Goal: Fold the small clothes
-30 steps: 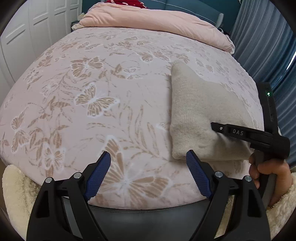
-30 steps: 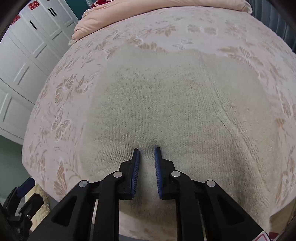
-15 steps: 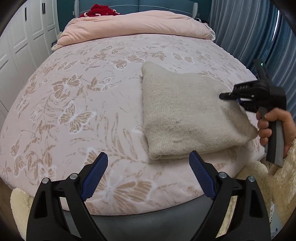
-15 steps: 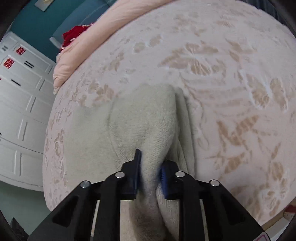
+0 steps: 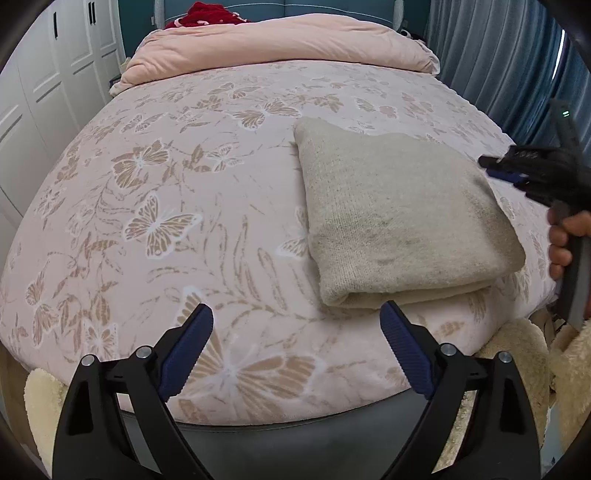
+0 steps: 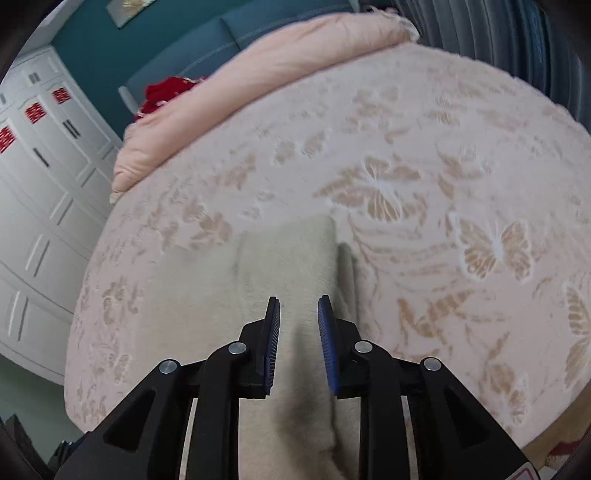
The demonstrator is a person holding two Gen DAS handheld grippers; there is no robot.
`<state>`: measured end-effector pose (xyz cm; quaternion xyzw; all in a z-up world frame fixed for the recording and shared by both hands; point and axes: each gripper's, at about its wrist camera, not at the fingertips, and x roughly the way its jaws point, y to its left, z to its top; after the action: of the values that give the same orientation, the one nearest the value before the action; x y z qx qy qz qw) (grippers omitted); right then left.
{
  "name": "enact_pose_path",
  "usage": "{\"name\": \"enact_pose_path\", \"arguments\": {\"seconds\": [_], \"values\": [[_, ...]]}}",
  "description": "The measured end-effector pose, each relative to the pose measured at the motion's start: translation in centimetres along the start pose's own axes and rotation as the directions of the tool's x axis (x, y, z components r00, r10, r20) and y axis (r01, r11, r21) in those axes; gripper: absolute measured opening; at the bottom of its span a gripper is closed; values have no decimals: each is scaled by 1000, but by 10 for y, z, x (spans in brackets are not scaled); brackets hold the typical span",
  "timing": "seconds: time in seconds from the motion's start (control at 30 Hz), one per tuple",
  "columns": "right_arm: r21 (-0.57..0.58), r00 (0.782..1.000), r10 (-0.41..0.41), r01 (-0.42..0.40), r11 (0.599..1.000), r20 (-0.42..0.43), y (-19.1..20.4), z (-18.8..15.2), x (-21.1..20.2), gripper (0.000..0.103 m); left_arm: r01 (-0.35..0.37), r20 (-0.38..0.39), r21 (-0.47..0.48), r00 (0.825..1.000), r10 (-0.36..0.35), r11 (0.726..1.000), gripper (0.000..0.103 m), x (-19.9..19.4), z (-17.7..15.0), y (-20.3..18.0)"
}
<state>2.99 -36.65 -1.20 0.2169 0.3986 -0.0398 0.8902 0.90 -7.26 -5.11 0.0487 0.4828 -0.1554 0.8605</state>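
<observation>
Garment: a beige knit garment (image 5: pixel 399 218) is lying folded into a thick rectangle on the near right part of the bed (image 5: pixel 184 177), its doubled edge facing the foot of the bed.
Bed: it is wearing a pink cover printed with tan butterflies; a peach duvet (image 5: pixel 280 44) is lying bunched along the head end, with something red (image 5: pixel 207 11) sitting behind it.
Left gripper: the left gripper (image 5: pixel 295 343) is hovering over the foot edge of the bed, its jaws opening wide with nothing between them; the blue pads are standing clear of the cloth, the right-hand pad just in front of the garment's near fold.
Right gripper: the right gripper (image 6: pixel 299 339) is letting go, its jaws opening; a ridge of the knit is running under the gap between the blue pads (image 6: pixel 327 332), and the pads are not pressing on it.
Left wrist view only: it is showing the whole outline of the folded garment, the right gripper from the side (image 5: pixel 509 173) at the garment's far right corner, the person's hand (image 5: pixel 565 243) wrapping the grey handle, and cream fleece (image 5: pixel 517 347) below the bed edge.
Right wrist view only: it is showing the garment end-on and blurred, a long crease running away from the pads, and a second strip of the knit (image 6: pixel 349 280) lying beside the main fold.
Both views: white wardrobe doors (image 5: pixel 33 96) are standing to the left and blue curtains (image 5: pixel 491 55) are hanging to the right.
</observation>
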Motion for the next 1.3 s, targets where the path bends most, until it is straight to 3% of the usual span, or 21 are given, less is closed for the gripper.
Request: {"name": "enact_pose_path", "arguments": {"seconds": [0.1, 0.17, 0.23, 0.27, 0.3, 0.33, 0.4, 0.5, 0.57, 0.7, 0.8, 0.87, 0.93, 0.97, 1.07, 1.1, 1.17, 1.23, 1.27, 1.3], "values": [[-73, 988, 140, -145, 987, -68, 45, -16, -10, 22, -8, -20, -41, 1000, 7, 999, 90, 5, -1, 7], [-117, 969, 182, -202, 972, -164, 75, -41, 9, 20, -5, -21, -57, 1000, 4, 998, 89, 4, -2, 10], [-152, 950, 157, -203, 967, -270, 96, -74, 45, 19, -8, -12, -58, 1000, 7, 998, 89, 0, -4, 11], [-170, 928, 122, -191, 967, -352, 103, -93, 73, 18, -10, -5, -54, 1000, 10, 998, 90, -3, -4, 12], [-210, 919, 54, -146, 967, -390, 106, -109, 93, 16, -12, 2, -50, 1000, 12, 999, 90, -6, -5, 12], [-239, 920, 26, -129, 962, -391, 111, -118, 101, 13, -15, 8, -47, 1000, 15, 999, 90, -9, -6, 13], [-244, 934, 11, -105, 964, -356, 123, -110, 84, 15, -19, 12, -50, 1000, 20, 999, 90, -14, -6, 16], [-197, 955, 94, -154, 968, -282, 133, -88, 54, 15, -17, 25, -63, 1000, 19, 998, 91, -18, -9, 22], [-214, 961, 74, -134, 968, -266, 138, -81, 57, 15, -8, 8, -87, 1000, 8, 996, 91, -13, -10, 24], [-279, 933, -7, -101, 955, -360, 138, -101, 117, 11, 1, 10, -80, 1000, 0, 997, 91, -14, -10, 18], [-230, 935, 32, -121, 966, -354, 144, -86, 100, 11, -15, 47, -41, 999, 16, 999, 91, -25, -9, 13], [-188, 947, 92, -155, 970, -307, 139, -78, 78, 11, -15, 57, -43, 998, 17, 999, 92, -29, -10, 16], [-172, 951, 54, -110, 979, -306, 123, -81, 79, 11, -13, 45, -65, 999, 15, 998, 92, -26, -10, 20], [-169, 939, 35, -98, 981, -342, 111, -88, 91, 7, -8, 33, -76, 999, 11, 997, 92, -22, -10, 21], [1, 912, 164, -177, 984, -377, 81, -87, 83, 5, 5, 0, -87, 1000, -5, 996, 92, -14, -10, 18], [29, 924, 177, -178, 984, -340, 76, -80, 66, 7, 8, 8, -76, 1000, -7, 997, 92, -16, -10, 15], [7, 968, 154, -156, 988, -200, 62, -67, 23, 12, -6, 31, -33, 999, 7, 999, 92, -21, -10, 8], [24, 992, 65, -62, 998, -112, 34, -64, -7, 30, 1, 45, -7, 999, -1, 1000, 92, -23, -10, 2], [50, 996, 17, -12, 999, -93, 19, -65, -14, 46, 6, 42, -1, 999, -6, 1000, 92, -22, -9, 0], [82, 995, -19, 27, 996, -94, 2, -68, -16, 50, 8, 34, 4, 999, -8, 1000, 92, -20, -9, -2]]}}
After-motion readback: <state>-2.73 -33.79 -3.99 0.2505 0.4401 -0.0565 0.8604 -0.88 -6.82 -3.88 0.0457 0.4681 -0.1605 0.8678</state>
